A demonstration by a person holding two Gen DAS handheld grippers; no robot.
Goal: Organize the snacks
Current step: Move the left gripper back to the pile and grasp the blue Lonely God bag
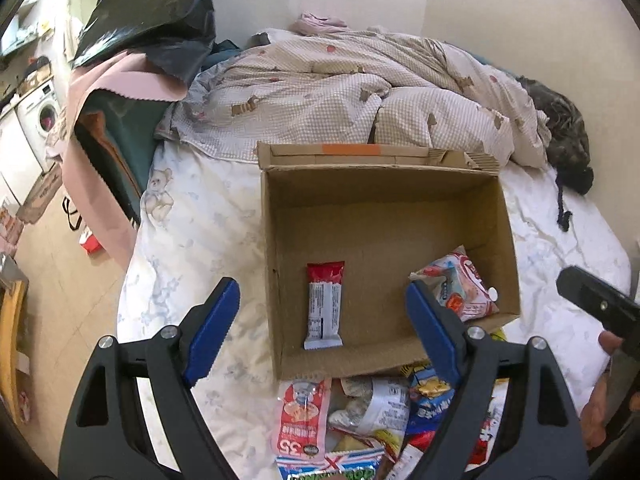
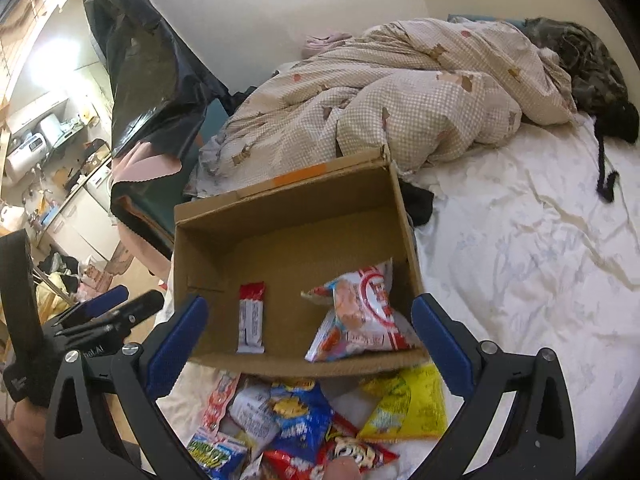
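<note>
Left wrist view: your left gripper (image 1: 322,312) hung with its fingers spread wide and nothing between them, above the cardboard box (image 1: 272,248) on the bed sheet (image 1: 188,216). Inside lay a red-and-white bar (image 1: 324,306), then a pink packet (image 1: 466,284). Your right gripper (image 2: 310,324) was likewise spread, with nothing held, over the loose snack pile (image 2: 296,416).

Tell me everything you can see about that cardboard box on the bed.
The cardboard box is plain brown corrugated card, open at the top, with a strip of orange tape on its far flap. It sits upright on the white bedsheet, just short of the checked quilt. Inside lie a red-and-white snack bar flat on the bottom and a pink-and-white snack bag leaning in the right corner. A pile of snack packets touches its near wall.
</note>
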